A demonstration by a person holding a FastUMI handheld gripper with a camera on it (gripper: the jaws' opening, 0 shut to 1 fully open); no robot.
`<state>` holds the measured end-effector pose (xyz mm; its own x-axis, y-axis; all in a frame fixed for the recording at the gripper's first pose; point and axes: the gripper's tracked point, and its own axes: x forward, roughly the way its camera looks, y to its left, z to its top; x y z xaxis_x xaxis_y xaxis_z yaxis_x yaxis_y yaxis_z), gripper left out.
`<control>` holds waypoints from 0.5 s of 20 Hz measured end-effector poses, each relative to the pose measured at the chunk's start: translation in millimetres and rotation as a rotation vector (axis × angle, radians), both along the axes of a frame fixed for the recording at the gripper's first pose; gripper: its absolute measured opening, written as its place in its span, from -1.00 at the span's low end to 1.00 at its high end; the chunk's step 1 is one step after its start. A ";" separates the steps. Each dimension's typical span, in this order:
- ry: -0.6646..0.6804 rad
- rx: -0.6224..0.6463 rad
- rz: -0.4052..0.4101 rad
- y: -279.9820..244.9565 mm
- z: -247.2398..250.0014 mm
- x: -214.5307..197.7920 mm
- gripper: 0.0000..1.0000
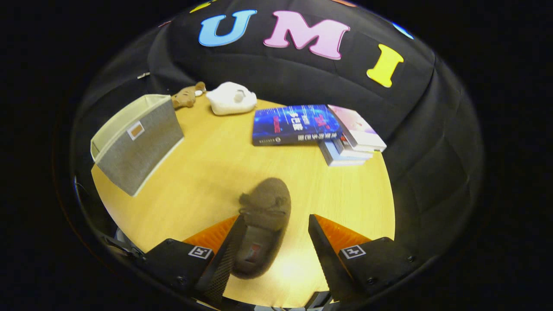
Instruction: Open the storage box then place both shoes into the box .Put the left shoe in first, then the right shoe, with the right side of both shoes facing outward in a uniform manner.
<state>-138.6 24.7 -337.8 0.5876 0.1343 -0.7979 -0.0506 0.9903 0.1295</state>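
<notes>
Gripper view, and the biggest thing I see is the round wooden table (207, 172). I will tell where everything sits by the brown shoe (264, 224).

Next in size is the grey storage box (140, 151). It stands well apart from the shoe, beyond it and off to the left, near the table's edge. Its top is open and I can see its pale inside wall. A small tag is on its grey front.

Then come the books (317, 129). They lie beyond the shoe and a bit to the right, well apart from it. A blue book lies flat, and a little stack with a pink-white book on top is touching its right end.

The shoe itself lies on the table with its toe pointing away from me. I can see down into its opening.

My gripper (273, 222) is spread wide open. The shoe sits between the two fingers, closer to the left one. The left finger looks like it is right at the shoe's side. The right finger is apart from it, so I do not have hold of the shoe.

A white lumpy thing (231, 98) sits far beyond the shoe, by the back edge of the table.

Smallest is a brown stuffed toy (186, 97), just left of the white thing and close behind the box.
</notes>
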 end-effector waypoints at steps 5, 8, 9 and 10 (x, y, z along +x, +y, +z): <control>0.079 -0.018 0.038 1.7 -53.4 0.0 0.77; 0.087 -0.016 0.028 7.7 -70.1 15.2 0.62; 0.088 -0.009 0.020 10.4 -73.2 21.1 0.58; 0.093 0.000 0.011 13.0 -76.9 25.0 0.49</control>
